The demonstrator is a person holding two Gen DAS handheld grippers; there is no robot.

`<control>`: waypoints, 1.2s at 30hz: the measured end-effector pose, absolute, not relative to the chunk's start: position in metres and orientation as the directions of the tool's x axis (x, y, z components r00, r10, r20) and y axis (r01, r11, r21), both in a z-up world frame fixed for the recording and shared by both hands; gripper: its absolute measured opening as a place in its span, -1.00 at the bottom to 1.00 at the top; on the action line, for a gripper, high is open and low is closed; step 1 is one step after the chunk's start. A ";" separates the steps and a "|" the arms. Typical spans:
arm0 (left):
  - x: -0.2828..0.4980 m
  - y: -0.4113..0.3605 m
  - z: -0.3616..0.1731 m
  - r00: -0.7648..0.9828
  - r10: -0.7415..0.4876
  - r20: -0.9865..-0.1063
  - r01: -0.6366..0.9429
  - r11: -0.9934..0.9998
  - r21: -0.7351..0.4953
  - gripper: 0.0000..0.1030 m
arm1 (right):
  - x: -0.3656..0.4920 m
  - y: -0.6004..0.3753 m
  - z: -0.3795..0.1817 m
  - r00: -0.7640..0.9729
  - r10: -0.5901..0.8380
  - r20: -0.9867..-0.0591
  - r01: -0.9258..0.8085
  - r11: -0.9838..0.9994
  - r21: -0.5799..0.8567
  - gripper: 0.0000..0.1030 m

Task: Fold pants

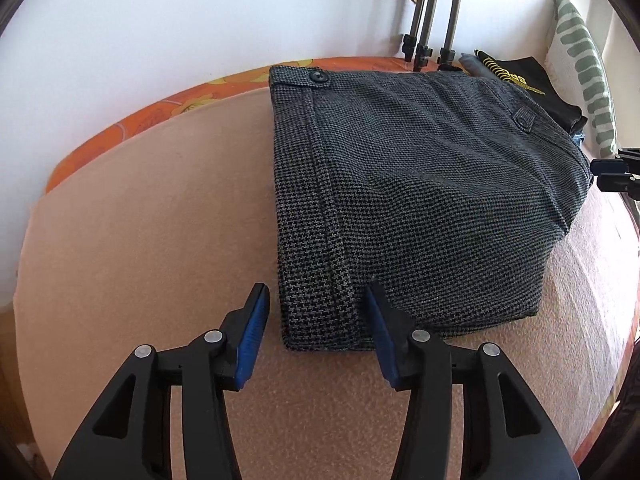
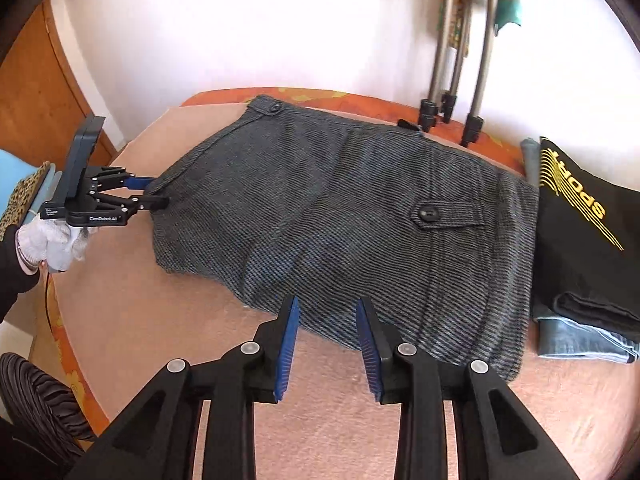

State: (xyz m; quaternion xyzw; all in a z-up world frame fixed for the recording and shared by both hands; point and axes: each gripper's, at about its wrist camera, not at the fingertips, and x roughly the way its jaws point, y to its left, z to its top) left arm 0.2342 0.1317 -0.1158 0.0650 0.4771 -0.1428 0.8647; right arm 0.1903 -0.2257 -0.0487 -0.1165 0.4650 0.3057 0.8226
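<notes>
Dark grey houndstooth pants (image 1: 420,184) lie folded into a compact rectangle on the peach bed cover (image 1: 140,240); they also show in the right wrist view (image 2: 340,220), with a buttoned pocket flap (image 2: 444,212) facing up. My left gripper (image 1: 316,296) is open and empty, its jaws on either side of the near left corner of the fold. It also shows in the right wrist view (image 2: 154,190) at the pants' left edge. My right gripper (image 2: 328,308) is open and empty, just above the pants' near edge; its tips show in the left wrist view (image 1: 608,174).
A stack of folded clothes, black sport garment (image 2: 588,232) on top of blue jeans (image 2: 580,340), lies right of the pants. Tripod legs (image 2: 452,60) stand against the white wall. A striped pillow (image 1: 584,72) leans at the far right. A wooden door (image 2: 36,112) is at left.
</notes>
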 end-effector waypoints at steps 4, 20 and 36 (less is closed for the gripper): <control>0.227 0.127 -0.093 0.564 -0.146 -0.813 0.300 0.953 0.037 -0.06 | 0.206 -0.271 -0.052 0.451 0.332 -0.828 -0.495 0.865 0.077 -0.28; 0.244 -0.006 -0.065 0.564 -0.284 -0.776 0.472 0.881 0.021 -0.06 | 0.203 -0.336 -0.083 0.488 0.409 -0.771 -0.089 0.902 0.422 0.38; 0.261 -0.041 -0.113 0.503 -0.258 -0.825 0.489 0.872 0.025 -0.05 | 0.219 -0.334 -0.119 0.530 0.515 -0.673 0.065 0.767 0.638 0.44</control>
